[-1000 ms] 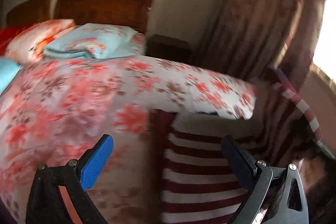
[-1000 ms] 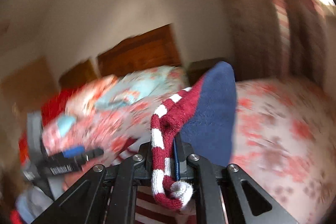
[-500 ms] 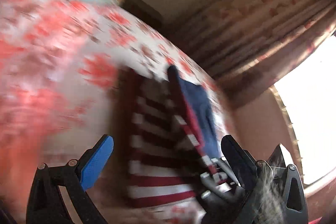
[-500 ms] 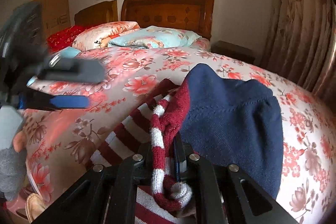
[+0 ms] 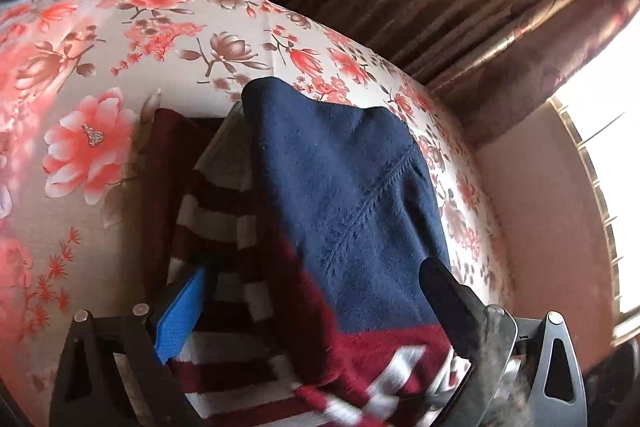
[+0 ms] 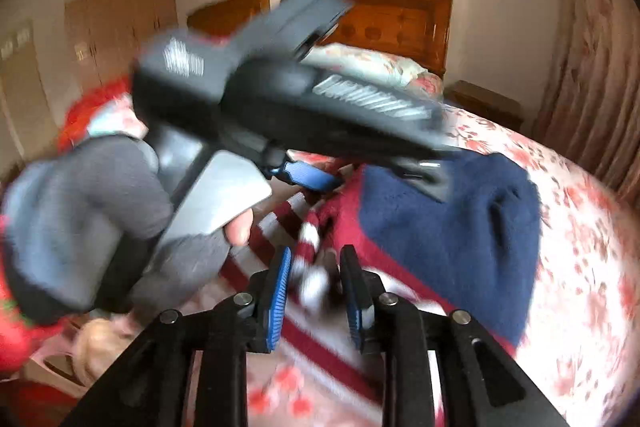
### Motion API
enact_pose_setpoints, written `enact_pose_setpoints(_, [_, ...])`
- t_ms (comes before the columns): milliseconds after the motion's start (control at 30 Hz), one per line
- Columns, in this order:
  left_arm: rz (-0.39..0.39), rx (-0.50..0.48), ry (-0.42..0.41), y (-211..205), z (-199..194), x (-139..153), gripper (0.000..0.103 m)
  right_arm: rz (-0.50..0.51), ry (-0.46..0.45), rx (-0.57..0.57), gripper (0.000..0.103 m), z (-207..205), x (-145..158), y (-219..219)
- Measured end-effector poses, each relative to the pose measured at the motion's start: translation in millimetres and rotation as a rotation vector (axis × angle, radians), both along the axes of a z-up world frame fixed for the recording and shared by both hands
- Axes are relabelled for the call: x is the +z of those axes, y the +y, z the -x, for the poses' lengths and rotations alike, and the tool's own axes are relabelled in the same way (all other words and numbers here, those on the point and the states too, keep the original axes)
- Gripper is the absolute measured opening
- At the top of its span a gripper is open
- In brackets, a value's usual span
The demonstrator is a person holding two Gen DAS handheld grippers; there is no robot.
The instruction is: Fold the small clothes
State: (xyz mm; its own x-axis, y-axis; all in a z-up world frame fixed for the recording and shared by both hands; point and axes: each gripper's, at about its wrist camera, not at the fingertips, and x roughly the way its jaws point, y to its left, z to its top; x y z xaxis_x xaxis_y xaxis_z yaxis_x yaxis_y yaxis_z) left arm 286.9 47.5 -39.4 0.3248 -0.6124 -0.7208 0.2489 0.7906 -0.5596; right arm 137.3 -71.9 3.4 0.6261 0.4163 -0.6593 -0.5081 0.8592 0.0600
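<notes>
Fingers (image 5: 188, 311) first, from the left wrist view: the left gripper (image 5: 316, 311) has them spread wide, straddling the striped sweater (image 5: 352, 211) on the floral bed (image 5: 120, 67), blue pad on the maroon-and-white stripes, dark finger against the navy panel, nothing pinched. The navy flap is folded over the stripes, and its free edge could slide off if the left gripper drags on it. Tool angled down low over the cloth, curtains (image 5: 480, 7) beyond

Right wrist view now, blurry: the right gripper (image 6: 316, 291) has its fingers a little apart with the knitted corner between them; whether they grip it cannot be told. A loose hold would spoil the fold. The gloved left hand (image 6: 100, 227) holds its tool across the frame, above the sweater, headboard (image 6: 392, 15) behind
</notes>
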Motion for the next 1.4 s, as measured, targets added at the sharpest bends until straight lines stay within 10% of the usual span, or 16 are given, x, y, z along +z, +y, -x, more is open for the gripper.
enact_pose_setpoints(333, [-0.024,0.006,-0.091,13.1,9.8,3.8,0.103,-0.221,0.057,-0.363,0.03,40.0,-12.5,-143.8])
enact_pose_setpoints(567, [-0.008,-0.002,-0.249,32.2,24.3,52.4,0.103,-0.209,0.121,-0.301,0.03,32.5,-24.0,-129.7])
enact_pose_setpoints(667, [-0.112,0.066,-0.215,51.9,10.0,33.3,0.103,-0.23,0.14,-0.289,0.03,27.6,-29.6,-120.9])
enact_pose_setpoints(833, [0.057,0.097,-0.079,79.2,13.4,6.7,0.103,-0.209,0.126,-0.277,0.03,29.9,-27.8,-113.6])
enact_pose_setpoints(1000, [0.146,0.076,-0.109,67.5,46.5,16.8,0.103,-0.031,0.028,-0.143,0.03,41.2,-15.3,-73.5])
enact_pose_setpoints(1267, [0.153,0.098,0.006,72.9,77.7,2.6,0.103,0.549,-0.257,0.021,0.03,46.9,-35.0,24.0])
enact_pose_setpoints(1400, [0.205,0.136,0.052,89.3,85.1,-9.2,0.103,0.629,-0.292,0.116,0.03,39.7,-42.9,51.4])
